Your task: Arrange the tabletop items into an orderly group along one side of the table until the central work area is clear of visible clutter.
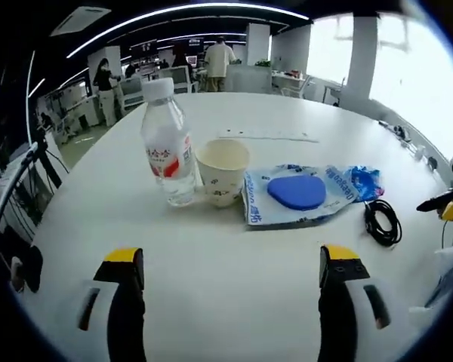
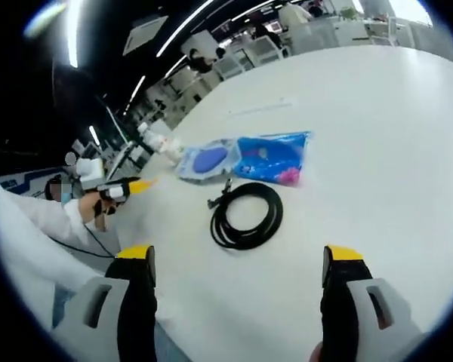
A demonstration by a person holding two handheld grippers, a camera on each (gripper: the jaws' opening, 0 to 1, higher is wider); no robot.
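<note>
White and smooth, the round table (image 1: pixel 234 256) carries a tight row: a clear ribbed plastic water bottle (image 1: pixel 167 143) with a white cap, a cream paper cup (image 1: pixel 222 170) touching it, then a crinkled blue-and-clear plastic packet (image 1: pixel 306 194) with a rounded blue pad inside. A coiled black cable (image 2: pixel 248 215) lies just near of the packet. Left gripper (image 1: pixel 234 264) hovers near the row, yellow-tipped jaws spread wide, grasping nothing. Right gripper (image 2: pixel 238 264) hangs over the cable, jaws likewise released.
</note>
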